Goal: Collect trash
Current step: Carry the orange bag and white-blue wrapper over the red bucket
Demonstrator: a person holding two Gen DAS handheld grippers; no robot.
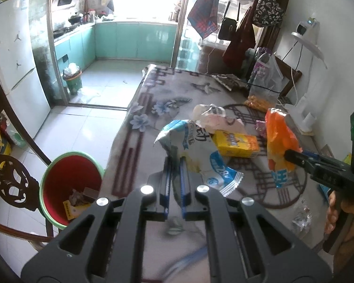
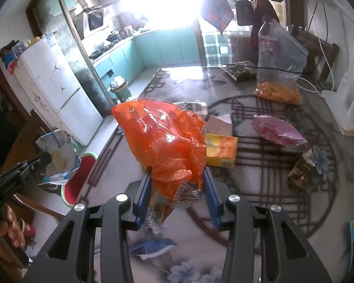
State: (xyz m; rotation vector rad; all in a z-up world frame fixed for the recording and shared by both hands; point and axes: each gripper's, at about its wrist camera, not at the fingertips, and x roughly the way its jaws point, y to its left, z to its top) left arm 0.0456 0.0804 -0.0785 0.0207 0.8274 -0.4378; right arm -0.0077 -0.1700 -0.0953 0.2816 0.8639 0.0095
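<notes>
My left gripper [image 1: 175, 159] is shut on a blue and white snack wrapper [image 1: 195, 148] and holds it above the table's left part. It also shows in the right wrist view [image 2: 56, 155]. My right gripper [image 2: 177, 176] is shut on a crumpled orange wrapper [image 2: 167, 136], lifted over the table; in the left wrist view that wrapper [image 1: 279, 141] hangs from the right gripper [image 1: 289, 154]. A red bin with a green rim [image 1: 70, 184] stands on the floor left of the table, with some trash inside.
On the patterned tablecloth [image 2: 259, 188] lie a yellow box [image 1: 236, 145], a crumpled white bag [image 1: 212, 115], a pink wrapper [image 2: 278, 133], a brown wrapper [image 2: 299, 174], clear plastic [image 1: 302, 217] and a bag of orange snacks [image 2: 278, 89]. A dark chair [image 1: 9, 174] stands left of the bin.
</notes>
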